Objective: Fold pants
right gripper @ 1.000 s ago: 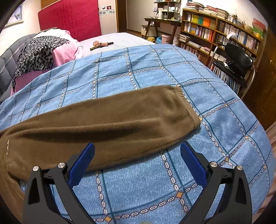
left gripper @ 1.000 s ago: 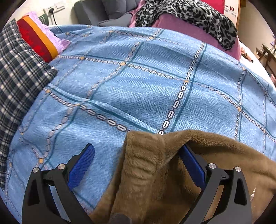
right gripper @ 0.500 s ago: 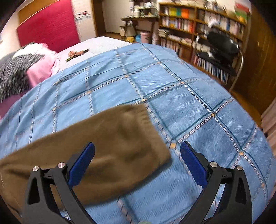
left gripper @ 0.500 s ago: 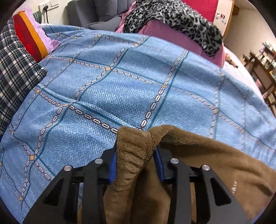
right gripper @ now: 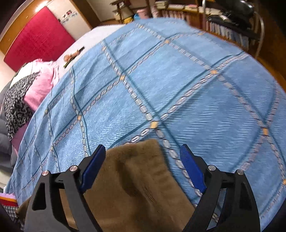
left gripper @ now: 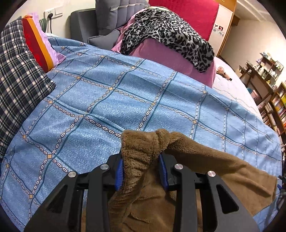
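The left gripper is clamped on a bunched end of the brown fleece pants, the fabric pinched between its blue pads and bulging up past the fingertips. To the left of the fingers and ahead of them, the blue checked bedspread lies flat and bare, giving open room. Far left of the fingers a dark plaid pillow and a red-and-orange striped one bound that side. Ahead, a pink bedding pile with a leopard-print cloth over it closes the far edge. Right of the fingers the pants leg trails off across the bedspread toward the frame edge, where its end is cut off.

The right gripper has its fingers wide apart, with the other end of the pants lying between them, nearer the left pad; contact with it cannot be judged. Bare bedspread stretches ahead and to the right, up to bookshelves and a dark chair beyond its edge. This view is motion-blurred, so fine detail is lost.
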Motion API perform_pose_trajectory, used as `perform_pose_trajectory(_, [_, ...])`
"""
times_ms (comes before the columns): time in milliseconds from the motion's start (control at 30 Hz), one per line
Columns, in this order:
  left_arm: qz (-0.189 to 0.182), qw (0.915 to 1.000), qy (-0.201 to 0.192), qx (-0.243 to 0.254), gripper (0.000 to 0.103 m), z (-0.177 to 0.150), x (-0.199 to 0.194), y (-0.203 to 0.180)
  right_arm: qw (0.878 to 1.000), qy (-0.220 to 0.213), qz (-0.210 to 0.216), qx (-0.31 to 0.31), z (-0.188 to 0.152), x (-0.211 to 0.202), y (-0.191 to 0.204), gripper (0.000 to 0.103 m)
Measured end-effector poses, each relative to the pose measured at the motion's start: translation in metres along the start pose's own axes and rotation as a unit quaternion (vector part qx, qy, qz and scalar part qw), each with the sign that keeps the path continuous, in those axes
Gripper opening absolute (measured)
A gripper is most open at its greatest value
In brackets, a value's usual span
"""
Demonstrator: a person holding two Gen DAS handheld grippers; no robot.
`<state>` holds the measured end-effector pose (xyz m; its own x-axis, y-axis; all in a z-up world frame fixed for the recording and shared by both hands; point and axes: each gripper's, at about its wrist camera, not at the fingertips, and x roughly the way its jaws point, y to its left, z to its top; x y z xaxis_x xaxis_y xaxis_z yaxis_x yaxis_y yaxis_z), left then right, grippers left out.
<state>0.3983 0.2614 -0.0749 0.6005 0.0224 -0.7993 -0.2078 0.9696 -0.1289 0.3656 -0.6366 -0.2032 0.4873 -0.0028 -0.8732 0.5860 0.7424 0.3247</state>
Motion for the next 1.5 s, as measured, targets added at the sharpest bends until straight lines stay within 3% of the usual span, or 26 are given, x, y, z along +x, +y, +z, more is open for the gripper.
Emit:
perform_pose_trajectory(100, [0.0, 1.0, -0.001, 0.002, 0.033, 0.0, -0.003, -0.002, 0.999, 0.007, -0.019, -0.03, -0.003, 0.012, 0.009, 0.086])
perform_pose_trajectory(133, [0.0, 1.0, 0.0, 0.0, 0.033, 0.0, -0.003, -0.001, 0.999, 0.002, -0.023, -0.042, -0.005, 0.011, 0.012, 0.079])
perform_pose_trajectory(167, [-0.001, 1.0, 0.001, -0.002, 0.033, 0.0, -0.003, 0.0, 0.998, 0.001, -0.027, -0.052, -0.006, 0.011, 0.015, 0.061])
perform_pose_trajectory(200, [-0.002, 1.0, 0.001, -0.003, 0.033, 0.0, -0.004, 0.0, 0.998, 0.002, -0.026, -0.059, -0.008, 0.01, 0.017, 0.054])
perform_pose_trajectory(267, [-0.004, 1.0, 0.0, -0.007, 0.032, 0.0, -0.006, 0.002, 0.998, 0.008, -0.003, -0.061, -0.009, 0.006, 0.019, 0.031])
perform_pose_trajectory(667, [-0.03, 0.9989, -0.029, -0.022, 0.031, -0.008, -0.053, 0.017, 0.994, -0.08, 0.018, -0.075, -0.02, -0.1, 0.018, 0.027])
perform_pose_trajectory(833, [-0.05, 0.9972, -0.042, -0.037, 0.031, -0.021, -0.086, 0.032, 0.991, -0.109, 0.033, -0.064, -0.045, -0.146, 0.002, 0.027])
perform_pose_trajectory(1100, [-0.07, 0.9943, -0.063, -0.05, 0.03, -0.061, -0.144, 0.055, 0.987, -0.141, 0.059, -0.054, -0.11, -0.215, -0.036, 0.027])
perform_pose_trajectory(1500, [-0.103, 0.9893, -0.073, -0.073, 0.03, -0.157, -0.213, 0.093, 0.977, -0.176, 0.094, -0.073, -0.229, -0.292, -0.083, 0.027])
